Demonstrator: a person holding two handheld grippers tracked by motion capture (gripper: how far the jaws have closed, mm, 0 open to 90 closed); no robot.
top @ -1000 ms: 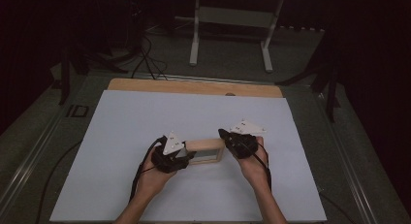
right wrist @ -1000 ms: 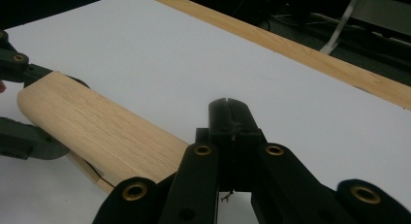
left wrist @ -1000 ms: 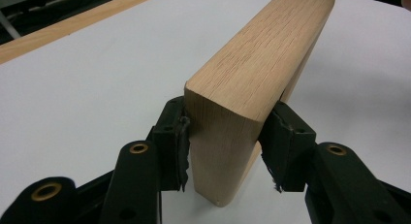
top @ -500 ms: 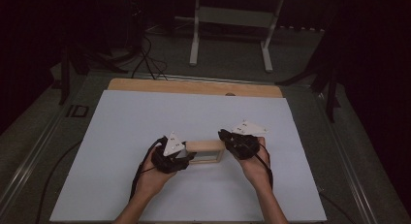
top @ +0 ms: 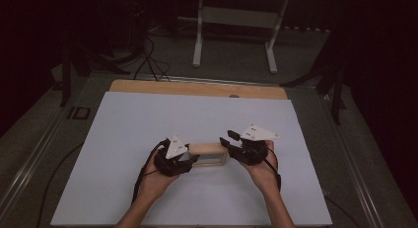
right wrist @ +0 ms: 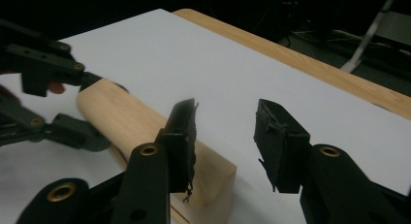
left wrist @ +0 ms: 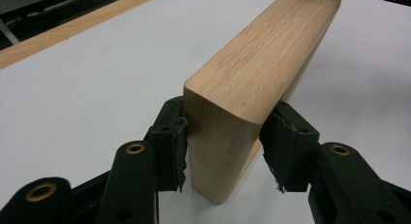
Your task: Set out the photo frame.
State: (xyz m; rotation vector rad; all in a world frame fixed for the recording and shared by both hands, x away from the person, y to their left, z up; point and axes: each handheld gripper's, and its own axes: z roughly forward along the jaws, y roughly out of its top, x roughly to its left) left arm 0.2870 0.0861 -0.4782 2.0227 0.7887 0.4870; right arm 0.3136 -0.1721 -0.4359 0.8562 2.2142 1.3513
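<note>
Wooden block (top: pixel 209 154) lies long axis left-right; left gripper (left wrist: pixel 228 149) pinches its left end, right gripper (right wrist: pixel 225 132) spread just beside its right end.

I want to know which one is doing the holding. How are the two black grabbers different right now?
The left gripper has its jaws pressed on both sides of the wooden block; the right gripper has its jaws spread with a gap between them. The left one grips one end of the block; the right one sits beside the other end, not clamping it. Both have black jaws and lie low over the white table.

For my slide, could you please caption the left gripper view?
Left gripper clamps one end of a wooden block over the white table.
</note>
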